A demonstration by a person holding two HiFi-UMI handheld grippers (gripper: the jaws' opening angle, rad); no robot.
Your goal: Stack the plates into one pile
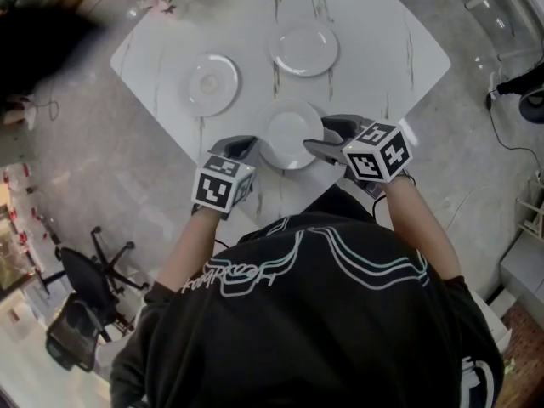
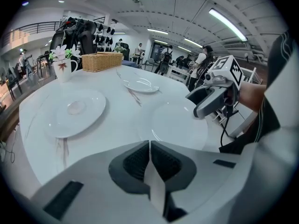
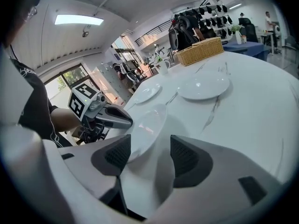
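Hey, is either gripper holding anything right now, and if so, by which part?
Nothing is held. The left gripper is shut and empty. The right gripper is open, with the rim of the nearest plate between its jaws but not pinched.

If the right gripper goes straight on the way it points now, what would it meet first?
Most likely the nearest plate: its rim lies between the open jaws of the right gripper, close to one of them. Whether that jaw touches it yet is hard to judge from here.
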